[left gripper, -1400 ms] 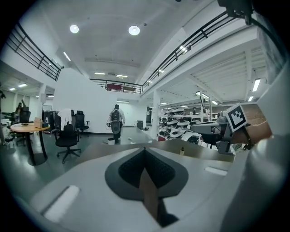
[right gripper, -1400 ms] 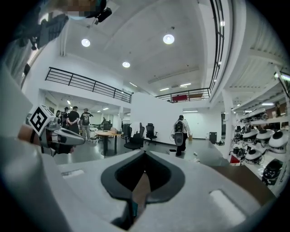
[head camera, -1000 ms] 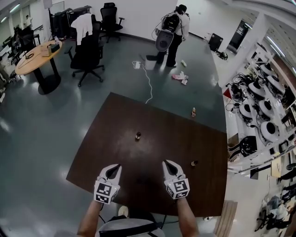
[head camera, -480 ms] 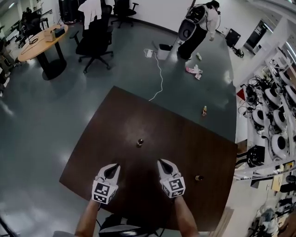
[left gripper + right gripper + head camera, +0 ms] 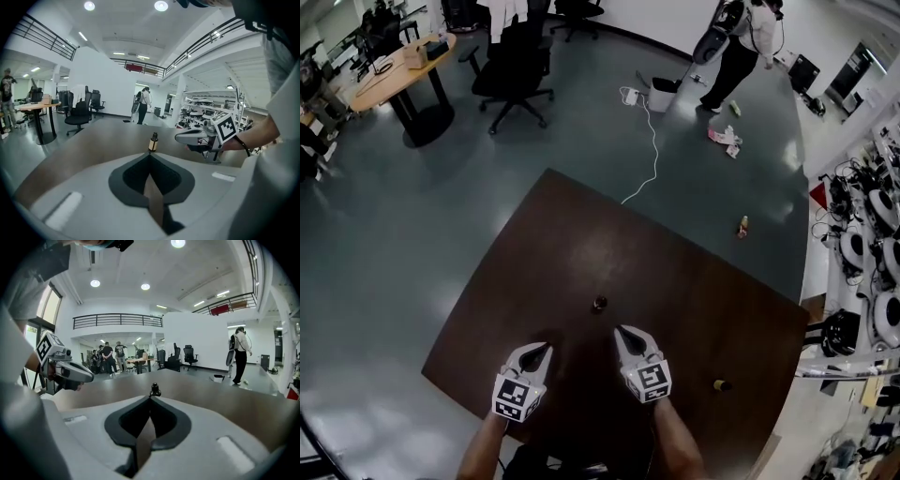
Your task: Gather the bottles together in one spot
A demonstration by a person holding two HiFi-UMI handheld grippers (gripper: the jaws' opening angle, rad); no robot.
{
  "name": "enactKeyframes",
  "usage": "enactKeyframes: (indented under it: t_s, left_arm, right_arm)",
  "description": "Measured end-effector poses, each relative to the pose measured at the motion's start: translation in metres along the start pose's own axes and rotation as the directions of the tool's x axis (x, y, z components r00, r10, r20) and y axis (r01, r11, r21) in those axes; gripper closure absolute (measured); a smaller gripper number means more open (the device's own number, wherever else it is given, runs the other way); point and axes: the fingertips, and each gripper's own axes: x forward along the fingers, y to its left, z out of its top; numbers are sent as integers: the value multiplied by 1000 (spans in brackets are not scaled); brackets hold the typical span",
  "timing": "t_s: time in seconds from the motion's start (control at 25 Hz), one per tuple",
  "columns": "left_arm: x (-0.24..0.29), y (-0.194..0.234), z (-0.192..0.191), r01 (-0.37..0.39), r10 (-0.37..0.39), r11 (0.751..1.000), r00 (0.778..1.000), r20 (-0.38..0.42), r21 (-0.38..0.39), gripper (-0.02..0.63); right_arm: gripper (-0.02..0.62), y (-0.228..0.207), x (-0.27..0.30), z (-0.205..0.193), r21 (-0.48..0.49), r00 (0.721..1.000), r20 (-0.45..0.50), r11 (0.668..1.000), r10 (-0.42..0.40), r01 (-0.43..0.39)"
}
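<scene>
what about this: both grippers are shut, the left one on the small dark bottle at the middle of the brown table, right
Both are shut, but the left gripper holds nothing: the left gripper view shows its jaws empty, the small dark bottle standing free on the dark brown table ahead.

room: I face a white wall [image 5: 108, 82], glossy grey floor [image 5: 412, 225] | furniture: dark brown table [image 5: 684, 281] under me, round wooden table [image 5: 394, 80], black office chairs [image 5: 514, 67] | light: round ceiling lamps [image 5: 95, 283] lit
</scene>
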Motion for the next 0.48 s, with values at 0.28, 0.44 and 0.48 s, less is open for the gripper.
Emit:
enactKeyframes:
  t_s: [0.28, 0.44, 0.48]
  left_arm:
    - [2, 8, -7, -8, 8, 1000, 1000, -22, -1, 607]
    - [6, 8, -13, -6, 6, 1000, 1000, -14, 21, 606]
    - [6, 6, -14, -2, 3, 1000, 1000, -13, 23, 607]
  right_arm:
    - [589, -8, 25, -2, 15, 1000, 18, 1000, -14, 14]
    - [485, -7, 37, -6, 13, 1000, 23, 1000, 7, -7]
    - [474, -7, 40, -7, 8, 1000, 20, 1000, 8, -8]
